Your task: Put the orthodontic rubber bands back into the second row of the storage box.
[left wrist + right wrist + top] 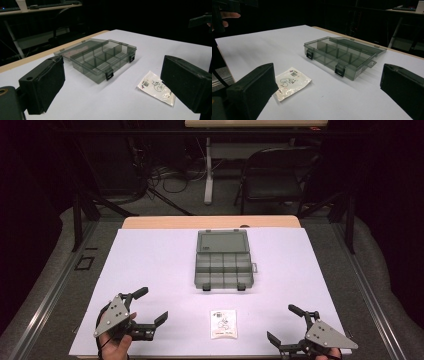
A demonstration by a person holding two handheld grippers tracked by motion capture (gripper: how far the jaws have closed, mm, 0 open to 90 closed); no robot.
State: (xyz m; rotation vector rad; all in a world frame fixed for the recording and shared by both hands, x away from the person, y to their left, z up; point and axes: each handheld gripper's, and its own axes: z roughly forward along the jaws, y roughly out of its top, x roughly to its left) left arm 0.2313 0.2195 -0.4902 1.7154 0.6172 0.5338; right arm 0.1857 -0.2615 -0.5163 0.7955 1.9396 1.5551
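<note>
Nothing is held yet — both the left gripper (148,305) and the right gripper (283,322) are spread wide and empty at the table's near corners. Between them, near the front edge, lies the small packet (223,323); the open compartment box (223,260) sits mid-table. A reach for the packet seems due next — a flat, low pinch.

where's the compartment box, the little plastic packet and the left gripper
compartment box (223,270), high view, on the divided tray section
plastic packet (223,324), high view, on the middle of its printed face
left gripper (148,305), high view, midway between its open fingertips
</note>
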